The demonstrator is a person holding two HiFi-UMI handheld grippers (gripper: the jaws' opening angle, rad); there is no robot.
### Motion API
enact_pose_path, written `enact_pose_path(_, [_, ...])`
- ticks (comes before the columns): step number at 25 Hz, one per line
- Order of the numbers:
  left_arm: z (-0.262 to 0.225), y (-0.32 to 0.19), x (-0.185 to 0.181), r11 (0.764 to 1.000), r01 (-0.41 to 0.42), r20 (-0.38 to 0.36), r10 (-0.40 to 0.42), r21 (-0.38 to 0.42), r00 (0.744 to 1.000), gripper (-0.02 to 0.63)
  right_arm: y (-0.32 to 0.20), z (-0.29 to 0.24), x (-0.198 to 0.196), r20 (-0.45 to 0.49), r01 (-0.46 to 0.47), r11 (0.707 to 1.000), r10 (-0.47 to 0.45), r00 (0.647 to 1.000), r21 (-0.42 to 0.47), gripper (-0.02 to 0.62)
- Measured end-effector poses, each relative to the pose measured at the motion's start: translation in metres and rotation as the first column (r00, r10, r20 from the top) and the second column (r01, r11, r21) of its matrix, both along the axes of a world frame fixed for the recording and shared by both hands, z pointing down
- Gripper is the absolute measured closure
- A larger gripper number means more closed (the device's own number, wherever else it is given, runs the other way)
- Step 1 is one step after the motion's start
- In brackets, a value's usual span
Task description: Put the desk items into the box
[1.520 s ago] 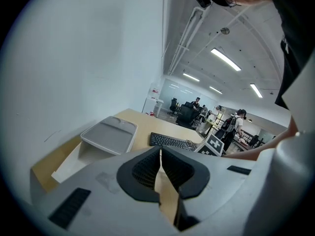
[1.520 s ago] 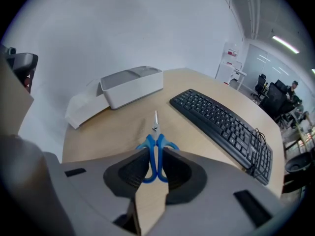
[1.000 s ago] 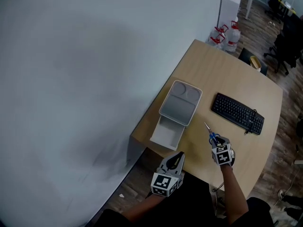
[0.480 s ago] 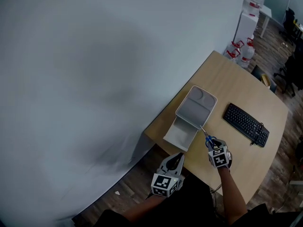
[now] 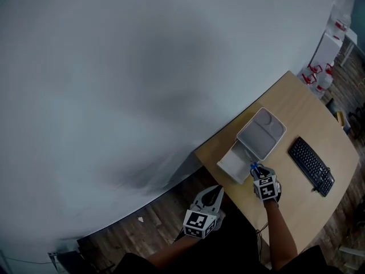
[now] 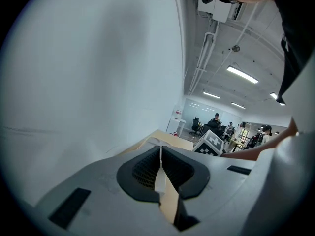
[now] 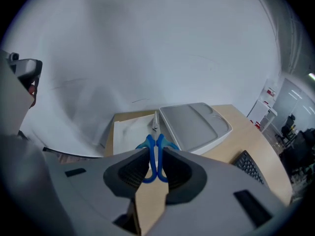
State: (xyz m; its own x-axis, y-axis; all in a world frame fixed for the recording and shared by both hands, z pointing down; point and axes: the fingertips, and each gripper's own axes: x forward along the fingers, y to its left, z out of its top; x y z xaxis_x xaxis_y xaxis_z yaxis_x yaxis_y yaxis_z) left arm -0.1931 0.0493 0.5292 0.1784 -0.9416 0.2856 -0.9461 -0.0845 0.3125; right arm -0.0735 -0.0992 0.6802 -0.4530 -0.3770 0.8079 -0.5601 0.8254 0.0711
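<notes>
My right gripper (image 5: 258, 174) is shut on blue-handled scissors (image 5: 254, 166), held just above the table beside the open white box (image 5: 232, 164). In the right gripper view the blue handles (image 7: 158, 146) sit pinched between the pads of the right gripper (image 7: 153, 155), and the blades point at the box (image 7: 128, 130). The grey lid (image 5: 262, 133) leans against the far side of the box. My left gripper (image 5: 212, 194) hangs off the table's near edge, over the floor. Its jaws are shut with nothing between them in the left gripper view (image 6: 160, 154).
A black keyboard (image 5: 311, 166) lies on the wooden table (image 5: 296, 210) to the right of the lid. A pale wall fills the left side. Water jugs (image 5: 319, 77) stand on the floor past the table's far end.
My right gripper has carried the scissors left, up to the box's edge. The head view has swung left, showing more wall. The left gripper has stayed put.
</notes>
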Motion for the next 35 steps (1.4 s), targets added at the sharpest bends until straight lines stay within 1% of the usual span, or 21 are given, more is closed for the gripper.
enact_pose_path(4, [0.004, 0.012, -0.012, 0.998, 0.054, 0.011, -0.054, -0.015, 0.998, 0.584, -0.006, 0.008, -0.015, 0.009, 0.016, 1.0, -0.016, 1.0, -0.018, 0.452])
enact_pose_path(8, [0.01, 0.02, -0.026, 0.995, 0.094, 0.017, -0.094, -0.028, 0.995, 0.584, -0.009, 0.028, -0.033, 0.005, 0.032, 0.999, -0.032, 0.999, -0.042, 0.453])
enact_pose_path(12, [0.012, 0.025, -0.032, 0.992, 0.118, 0.018, -0.117, -0.04, 0.993, 0.584, -0.016, 0.045, -0.04, 0.023, -0.013, 0.996, 0.015, 1.0, -0.086, 0.452])
enact_pose_path(17, [0.018, 0.029, -0.037, 0.989, 0.13, 0.027, -0.128, -0.065, 0.991, 0.584, -0.025, 0.066, -0.041, 0.021, -0.071, 0.989, 0.075, 0.997, -0.127, 0.451])
enact_pose_path(20, [0.022, 0.03, -0.037, 0.988, 0.132, 0.03, -0.13, -0.076, 0.991, 0.584, -0.031, 0.074, -0.043, 0.018, -0.087, 0.987, 0.091, 0.996, -0.136, 0.451])
enact_pose_path(24, [0.027, 0.032, -0.038, 0.987, 0.133, 0.037, -0.131, -0.087, 0.991, 0.584, -0.036, 0.084, -0.042, -0.019, -0.092, 0.988, 0.09, 0.996, -0.128, 0.451])
enact_pose_path(30, [0.026, 0.036, -0.042, 0.985, 0.146, 0.041, -0.143, -0.092, 0.989, 0.584, -0.034, 0.09, -0.041, -0.063, -0.058, 0.992, 0.052, 0.997, -0.111, 0.449])
enact_pose_path(32, [0.026, 0.036, -0.042, 0.985, 0.148, 0.039, -0.145, -0.091, 0.989, 0.584, -0.034, 0.09, -0.042, -0.056, -0.062, 0.993, 0.057, 0.997, -0.104, 0.448])
enact_pose_path(35, [0.025, 0.038, -0.042, 0.985, 0.149, 0.038, -0.147, -0.086, 0.988, 0.584, -0.032, 0.088, -0.044, -0.031, -0.071, 0.991, 0.067, 0.997, -0.115, 0.411])
